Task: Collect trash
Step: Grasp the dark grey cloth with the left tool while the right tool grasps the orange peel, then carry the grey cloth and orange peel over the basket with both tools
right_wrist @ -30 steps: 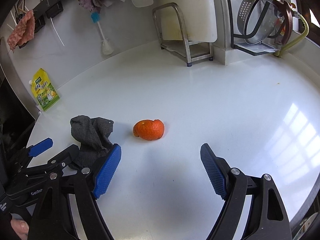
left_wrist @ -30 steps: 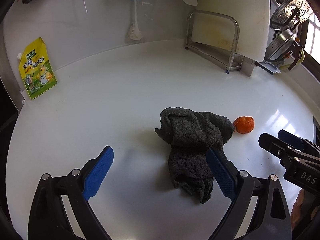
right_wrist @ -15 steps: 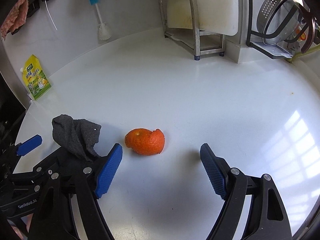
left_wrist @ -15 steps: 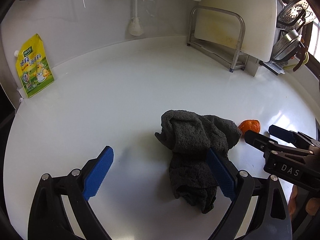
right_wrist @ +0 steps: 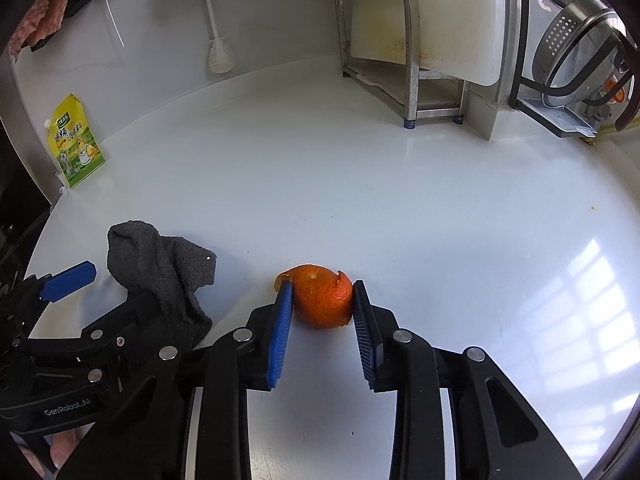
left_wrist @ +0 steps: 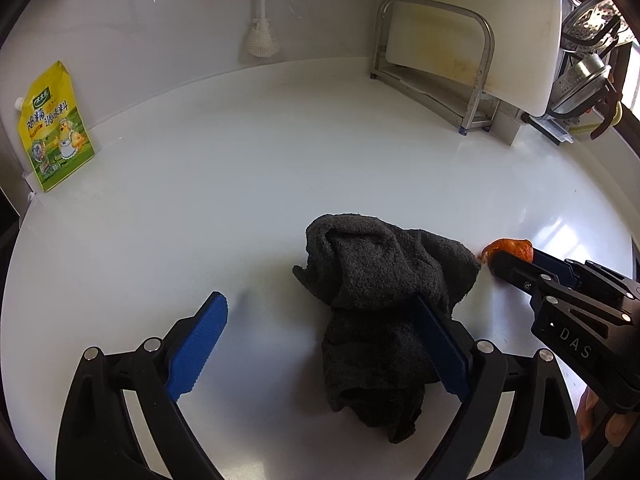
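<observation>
An orange peel (right_wrist: 322, 300), domed like half a fruit, lies on the white counter (right_wrist: 360, 184). My right gripper (right_wrist: 321, 285) has its jaws closing on it, and both blue pads touch the peel's sides. In the left wrist view the peel (left_wrist: 510, 246) shows only at the right gripper's (left_wrist: 516, 258) tips. A crumpled dark grey cloth (left_wrist: 380, 280) lies just left of the peel. My left gripper (left_wrist: 320, 300) hovers wide over it, jaws closing slightly. The cloth's left part lies between the pads, untouched by them, and the right finger (left_wrist: 440, 344) covers its middle.
A yellow seasoning pouch (left_wrist: 54, 128) leans on the back wall at the left, near the counter's left edge. A white brush (left_wrist: 260, 40) hangs on the wall. A steel rack with a white cutting board (left_wrist: 432, 52) and a dish rack with a colander (right_wrist: 576, 48) stand at the back right.
My right gripper moved up to the orange peel and its jaws came together from wide apart onto the peel's sides. The left gripper shifted little, staying over the cloth.
</observation>
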Available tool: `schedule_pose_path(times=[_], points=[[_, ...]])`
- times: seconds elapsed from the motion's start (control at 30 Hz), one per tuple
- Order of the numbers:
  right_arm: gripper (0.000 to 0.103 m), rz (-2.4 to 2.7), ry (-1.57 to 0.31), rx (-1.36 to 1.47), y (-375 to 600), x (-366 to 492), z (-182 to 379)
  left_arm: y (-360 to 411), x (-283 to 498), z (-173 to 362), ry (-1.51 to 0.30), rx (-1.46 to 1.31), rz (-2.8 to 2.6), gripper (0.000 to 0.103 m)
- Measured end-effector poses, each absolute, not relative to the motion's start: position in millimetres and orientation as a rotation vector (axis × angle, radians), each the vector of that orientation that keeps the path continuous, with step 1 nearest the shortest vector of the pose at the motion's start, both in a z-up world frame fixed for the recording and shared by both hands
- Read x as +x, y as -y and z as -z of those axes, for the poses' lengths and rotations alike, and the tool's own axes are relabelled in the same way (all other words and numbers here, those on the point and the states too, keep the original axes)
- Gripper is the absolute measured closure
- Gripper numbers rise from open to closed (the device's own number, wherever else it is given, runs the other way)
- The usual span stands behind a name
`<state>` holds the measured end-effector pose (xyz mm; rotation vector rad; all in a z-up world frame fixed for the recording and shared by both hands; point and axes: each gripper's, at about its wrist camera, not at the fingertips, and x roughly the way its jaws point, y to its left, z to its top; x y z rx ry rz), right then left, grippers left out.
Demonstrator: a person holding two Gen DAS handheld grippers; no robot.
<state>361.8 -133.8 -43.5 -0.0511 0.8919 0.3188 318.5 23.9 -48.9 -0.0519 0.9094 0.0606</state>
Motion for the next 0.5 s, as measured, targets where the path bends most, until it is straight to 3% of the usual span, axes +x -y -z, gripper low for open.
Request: schedule_pose_path(times=[0.23, 0.4, 0.5], points=[[0.077, -0.324, -0.883, -0.019, 141.5, 358.9, 40.3, -5.8, 325.1, 52.0, -0.921, -0.036, 0.004, 0.068], [0.078, -0.33, -0.869, -0.001, 145.2, 353.6, 37.5, -5.7, 321.0, 49.9, -0.906, -0.053, 0.037, 0.084], [0.078, -0.329, -0.851, 0.002, 147.0, 345.8, 34.3, -9.7, 311.2, 45.6, -0.883, -0.05, 0.03, 0.088]])
